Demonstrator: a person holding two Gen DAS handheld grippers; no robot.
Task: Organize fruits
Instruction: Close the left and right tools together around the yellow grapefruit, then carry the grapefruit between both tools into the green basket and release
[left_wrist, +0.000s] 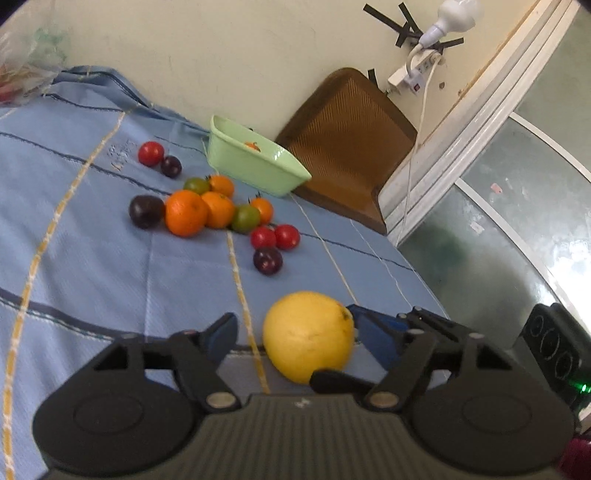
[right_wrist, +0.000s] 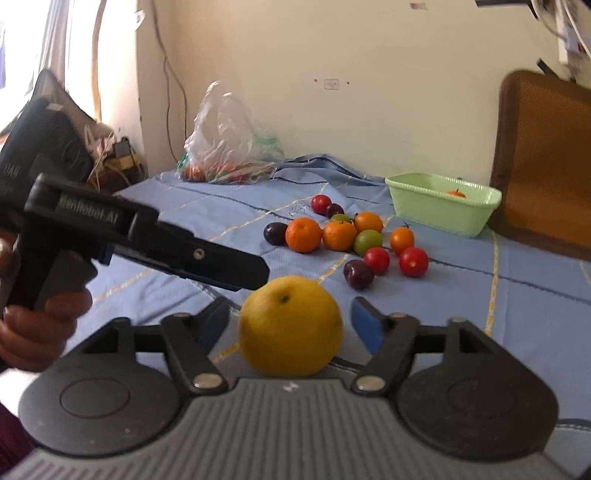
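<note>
- Right wrist view: we find the right gripper (right_wrist: 291, 321) spread wide around the yellow fruit (right_wrist: 290, 325) on the blue cloth (right_wrist: 517, 295), pads clear.
- We note the left gripper (left_wrist: 291, 328) likewise agape beside it.

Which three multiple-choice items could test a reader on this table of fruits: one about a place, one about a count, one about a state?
1. The green tub is:
A. upside down
B. full to the rim
C. upright, holding one small orange fruit

2. The yellow fruit lies:
A. on the blue cloth, nearest the camera
B. on the floor
C. on top of the oranges

3. The red fruits on the cloth number:
A. one
B. three
C. six

Key: C, its open side faces up; A, the cloth shows all around it; B, one far, two near.
</note>
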